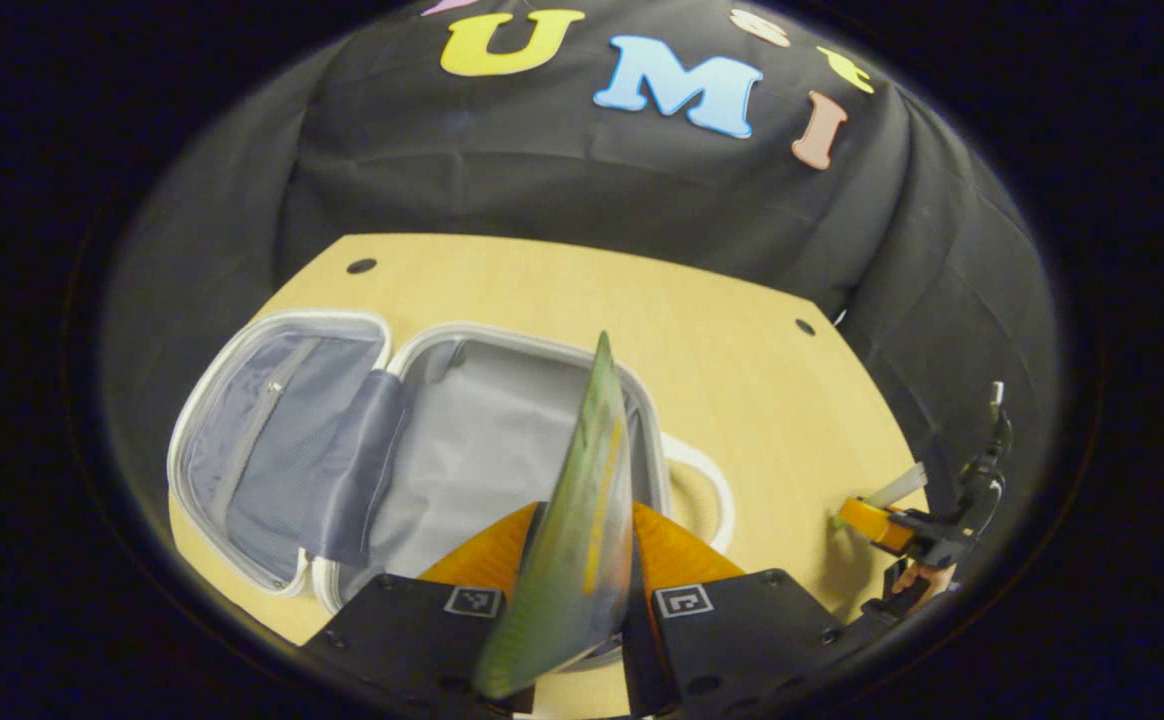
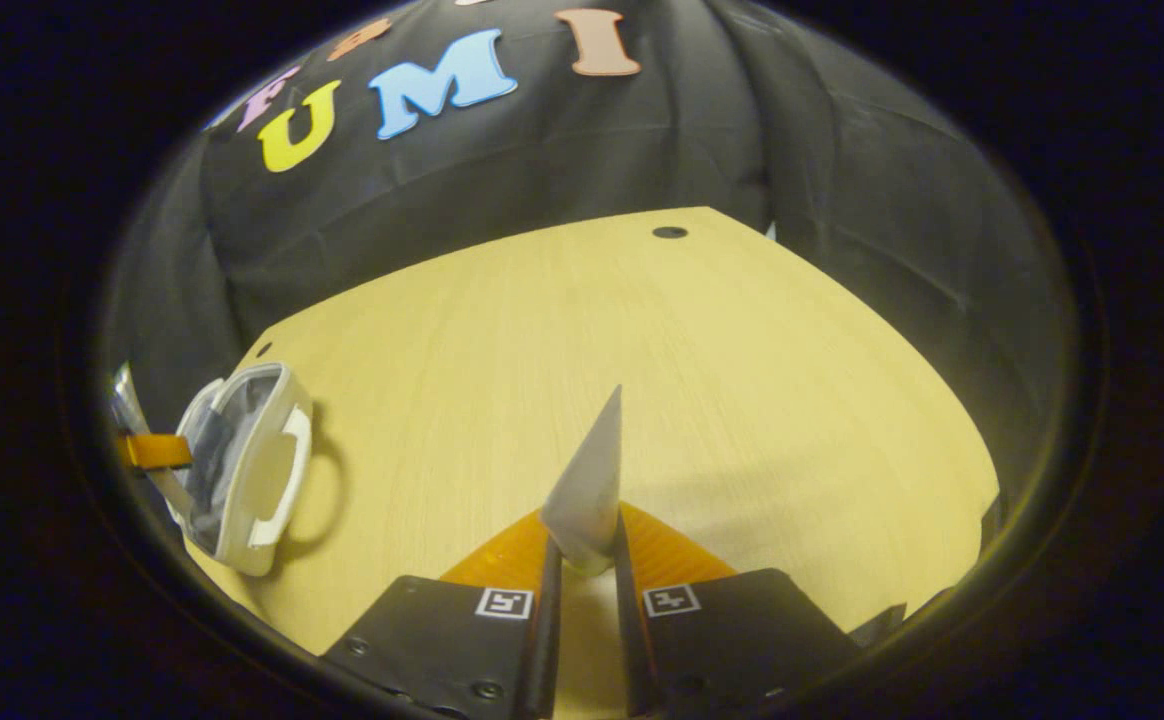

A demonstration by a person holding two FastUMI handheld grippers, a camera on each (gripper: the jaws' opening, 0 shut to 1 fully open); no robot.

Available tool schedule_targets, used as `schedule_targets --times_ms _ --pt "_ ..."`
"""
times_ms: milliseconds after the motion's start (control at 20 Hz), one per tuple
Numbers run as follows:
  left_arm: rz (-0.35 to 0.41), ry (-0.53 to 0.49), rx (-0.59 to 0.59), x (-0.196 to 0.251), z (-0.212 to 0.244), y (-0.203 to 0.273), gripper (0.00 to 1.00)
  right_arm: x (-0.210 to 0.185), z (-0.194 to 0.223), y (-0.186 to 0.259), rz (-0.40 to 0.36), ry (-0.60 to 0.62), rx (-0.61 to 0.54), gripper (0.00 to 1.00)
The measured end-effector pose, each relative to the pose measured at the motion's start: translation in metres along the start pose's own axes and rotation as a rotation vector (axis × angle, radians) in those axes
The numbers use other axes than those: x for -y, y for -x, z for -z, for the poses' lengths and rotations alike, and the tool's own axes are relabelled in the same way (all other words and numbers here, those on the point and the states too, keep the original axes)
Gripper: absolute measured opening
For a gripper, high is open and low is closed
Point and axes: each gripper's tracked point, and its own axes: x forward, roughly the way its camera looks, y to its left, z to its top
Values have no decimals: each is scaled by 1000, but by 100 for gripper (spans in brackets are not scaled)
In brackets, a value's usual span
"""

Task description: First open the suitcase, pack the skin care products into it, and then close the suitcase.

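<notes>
Suitcase (image 1: 422,450) is laid open on the wooden table (image 1: 742,360), its grey lining exposed. A green flat packet (image 1: 572,530) is clamped edge-on by the left gripper (image 1: 582,560) above the suitcase. A pale flat packet (image 2: 587,490) is pinched by the right gripper (image 2: 587,560), well right of the suitcase

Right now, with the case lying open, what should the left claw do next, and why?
Probably lower the flat green packet, pinched in the left claw, into the open white suitcase's grey-lined tub just beyond it, then release.
</notes>
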Motion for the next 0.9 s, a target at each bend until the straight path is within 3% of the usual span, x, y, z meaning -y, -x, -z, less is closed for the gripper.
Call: schedule_targets --times_ms 150,300,400,650,800,900 --pt "1 -41 -70 -23 12 -18 42 -26 9 42 8 -50 19 24" --pt "-9 -119 -42 -39 2 -15 53 -70 12 77 -18 -69 47 24" --pt "-3 -157 32 -46 -15 -5 98 -110 9 93 -64 -51 65 24" --pt "32 -124 208 -78 -44 66 99 -224 9 103 -244 59 65 25" --pt "-33 -89 280 -127 -52 98 99 -273 28 82 -317 144 -12 21" --pt "-93 -48 302 -165 -51 113 99 -294 49 65 -338 193 -97 25"
